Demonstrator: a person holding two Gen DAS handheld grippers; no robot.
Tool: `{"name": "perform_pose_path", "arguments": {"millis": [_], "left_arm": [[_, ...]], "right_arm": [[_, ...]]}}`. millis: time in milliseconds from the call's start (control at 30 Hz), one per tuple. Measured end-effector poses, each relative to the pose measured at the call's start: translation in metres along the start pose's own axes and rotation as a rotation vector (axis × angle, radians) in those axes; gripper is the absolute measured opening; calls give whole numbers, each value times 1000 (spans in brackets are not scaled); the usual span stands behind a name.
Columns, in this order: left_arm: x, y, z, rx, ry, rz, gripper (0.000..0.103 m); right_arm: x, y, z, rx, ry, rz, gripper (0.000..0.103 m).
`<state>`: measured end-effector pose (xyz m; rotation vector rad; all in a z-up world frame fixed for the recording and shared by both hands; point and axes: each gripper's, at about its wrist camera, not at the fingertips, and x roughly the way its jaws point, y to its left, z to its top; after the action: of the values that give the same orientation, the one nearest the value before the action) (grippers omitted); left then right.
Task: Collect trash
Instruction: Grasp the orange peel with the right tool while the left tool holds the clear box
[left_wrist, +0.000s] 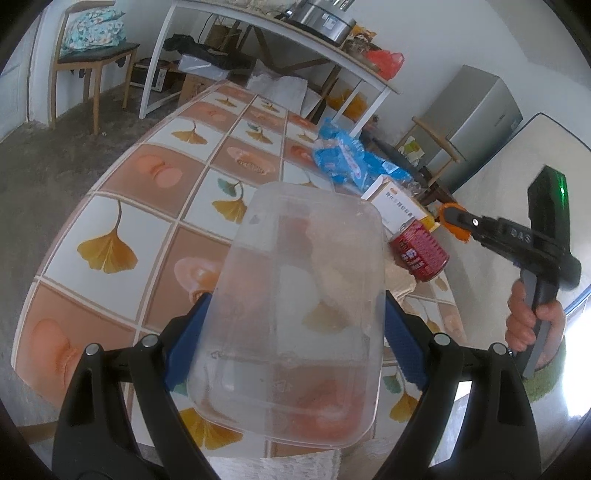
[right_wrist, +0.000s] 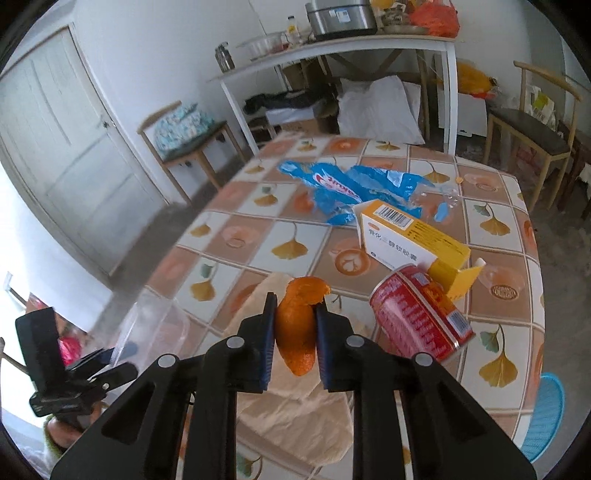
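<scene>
Left gripper (left_wrist: 293, 332), lower centre of the left wrist view: blue pads spread wide and clamped on the two long sides of a clear plastic container (left_wrist: 295, 295), held tilted above the tablecloth (left_wrist: 110, 206) patterned with ginkgo leaves. Right gripper (right_wrist: 294, 334), lower centre of the right wrist view: pads drawn close, pinching an orange peel (right_wrist: 297, 325) that stands upright between them, its curled top poking above the pads and its lower end hanging below. Same gripper in the left wrist view, right of frame, orange scrap at its tip, handle gripped by a hand (left_wrist: 532, 321). Beneath the peel in the right wrist view: crumpled brown paper (right_wrist: 295, 413), lower centre. Red drink can (right_wrist: 421, 314), on its side, right of centre, just beside the flap of an opened yellow-and-white medicine box (right_wrist: 410, 240). Blue plastic wrapper (right_wrist: 347, 188), torn and spread, upper centre, touching the far end of the box. Clear container again at lower left of the right wrist view, blurred. Background, upper part of both views: white side table (right_wrist: 332, 55) carrying a metal cooker (right_wrist: 340, 16), wooden chair (right_wrist: 192, 144) with folded cloth, grey refrigerator (left_wrist: 476, 122) at upper right of the left wrist view.
</scene>
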<state>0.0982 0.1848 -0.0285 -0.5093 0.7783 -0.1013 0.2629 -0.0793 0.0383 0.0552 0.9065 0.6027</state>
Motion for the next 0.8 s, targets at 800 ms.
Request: {"name": "perform_pose_path", "arguments": {"millis": [800], "left_arm": [[-19, -152, 10, 166, -38, -225, 84]], "right_arm": [[-138, -58, -63, 157, -160, 77, 19]]}}
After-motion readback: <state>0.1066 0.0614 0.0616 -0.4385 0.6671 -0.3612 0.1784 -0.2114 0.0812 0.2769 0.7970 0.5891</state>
